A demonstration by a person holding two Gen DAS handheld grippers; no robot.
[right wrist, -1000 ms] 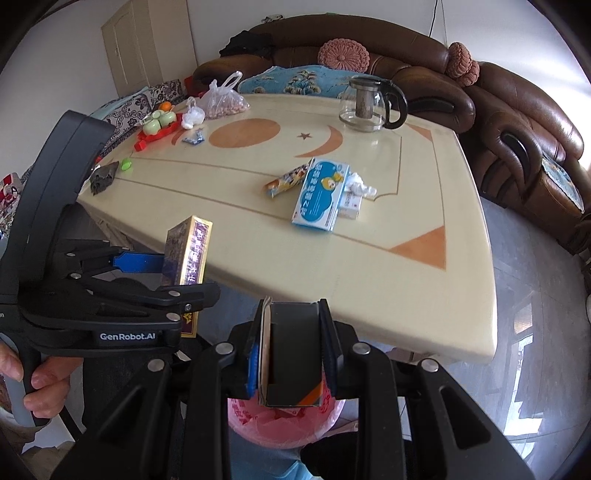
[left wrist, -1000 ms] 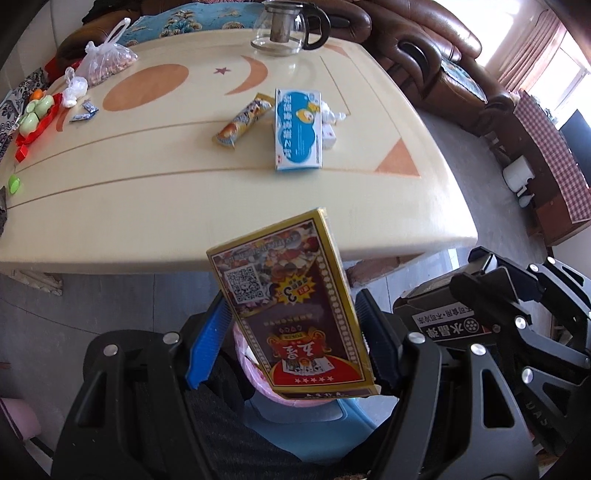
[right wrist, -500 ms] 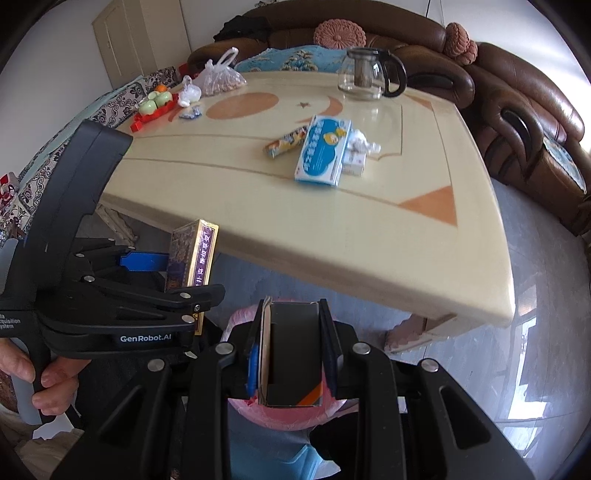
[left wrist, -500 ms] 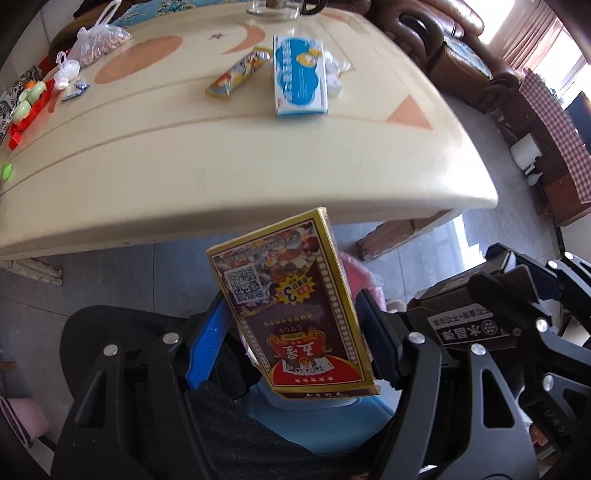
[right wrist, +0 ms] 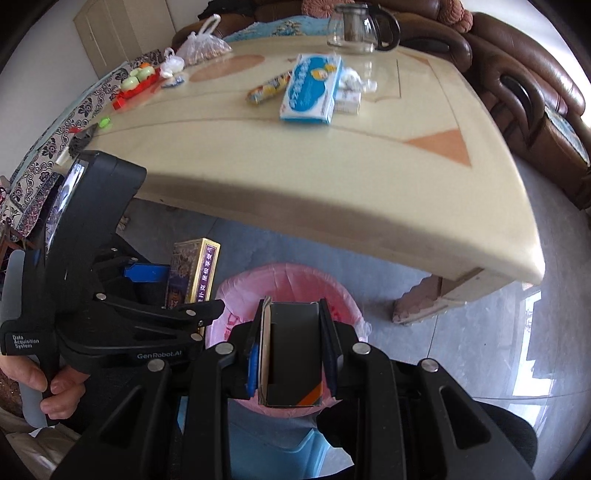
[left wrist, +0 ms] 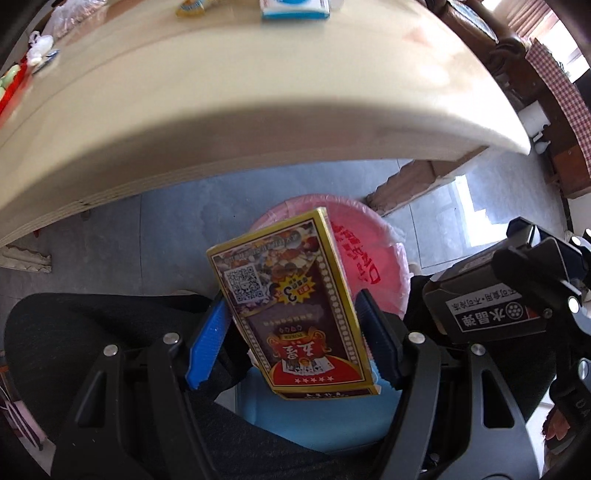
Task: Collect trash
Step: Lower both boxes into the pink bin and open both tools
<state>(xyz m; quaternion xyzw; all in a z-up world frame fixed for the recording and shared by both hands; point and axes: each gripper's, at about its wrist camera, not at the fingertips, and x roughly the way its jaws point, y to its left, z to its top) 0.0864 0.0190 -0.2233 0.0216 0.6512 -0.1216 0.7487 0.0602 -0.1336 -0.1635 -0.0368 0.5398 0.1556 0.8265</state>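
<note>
My left gripper [left wrist: 291, 332] is shut on a gold-edged playing-card box [left wrist: 291, 310], held over the near rim of a pink-lined trash bin [left wrist: 365, 251] on the floor. The card box also shows in the right wrist view [right wrist: 194, 277]. My right gripper [right wrist: 291, 347] is shut on a black carton [right wrist: 291, 354], also over the pink bin [right wrist: 295, 284]; the carton shows in the left wrist view [left wrist: 487, 314]. A blue-and-white box [right wrist: 312, 88], a yellow snack wrapper [right wrist: 267, 88], a small white box [right wrist: 347, 103] and crumpled white paper [right wrist: 356, 79] lie on the table.
The cream table [right wrist: 295, 166] overhangs just beyond the bin, its edge close above. A glass teapot [right wrist: 358, 27], a bag of nuts [right wrist: 201, 48] and a red tray with green fruit [right wrist: 136, 83] sit at the far side. Brown sofas [right wrist: 535, 85] stand right.
Both grippers have dropped below the table edge with their boxes. The pink bin has come into full view under them. Both grips are unchanged.
</note>
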